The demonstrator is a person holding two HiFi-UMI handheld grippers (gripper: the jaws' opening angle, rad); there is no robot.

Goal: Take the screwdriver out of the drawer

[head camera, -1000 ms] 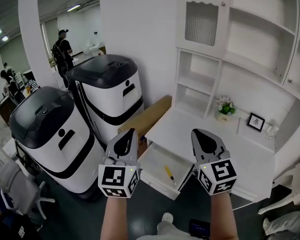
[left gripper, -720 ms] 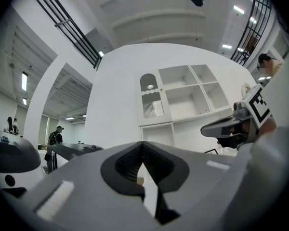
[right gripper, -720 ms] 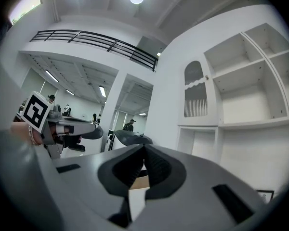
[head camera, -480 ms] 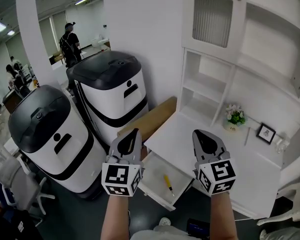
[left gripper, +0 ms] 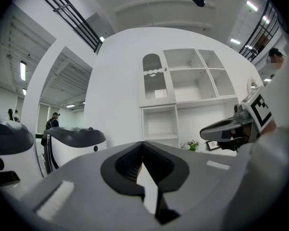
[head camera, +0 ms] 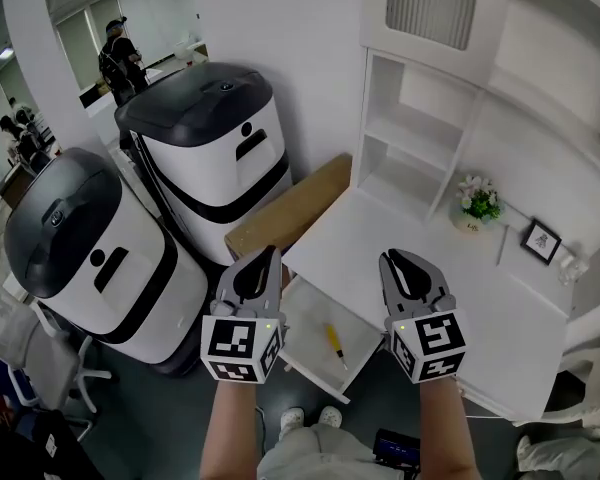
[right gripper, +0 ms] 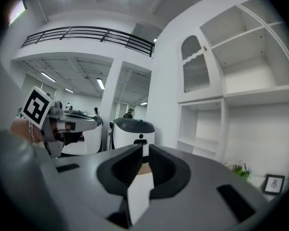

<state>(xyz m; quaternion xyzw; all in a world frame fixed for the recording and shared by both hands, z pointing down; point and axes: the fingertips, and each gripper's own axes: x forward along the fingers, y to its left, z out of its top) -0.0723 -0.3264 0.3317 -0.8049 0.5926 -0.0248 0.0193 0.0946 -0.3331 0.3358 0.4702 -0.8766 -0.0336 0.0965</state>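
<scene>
The drawer (head camera: 302, 320) under the white surface (head camera: 480, 288) stands open, with the yellow-handled screwdriver (head camera: 332, 344) lying untouched inside. The left gripper (head camera: 270, 256) and right gripper (head camera: 390, 258) hover above, both jaws pressed together and empty. Grasping and lifting out remain. No readable writing shows, only the grippers' square markers.

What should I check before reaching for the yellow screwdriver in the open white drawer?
1. The white drawer is open: ok.
2. The yellow screwdriver lies uncovered in it: ok.
3. The right gripper has its jaws apart for a grasp: not ok, shut.
4. The left gripper is empty: ok, shut on nothing.
5. A gripper is aimed at the screwdriver: not ok, both gripper views show the white shelves, not the drawer.
</scene>
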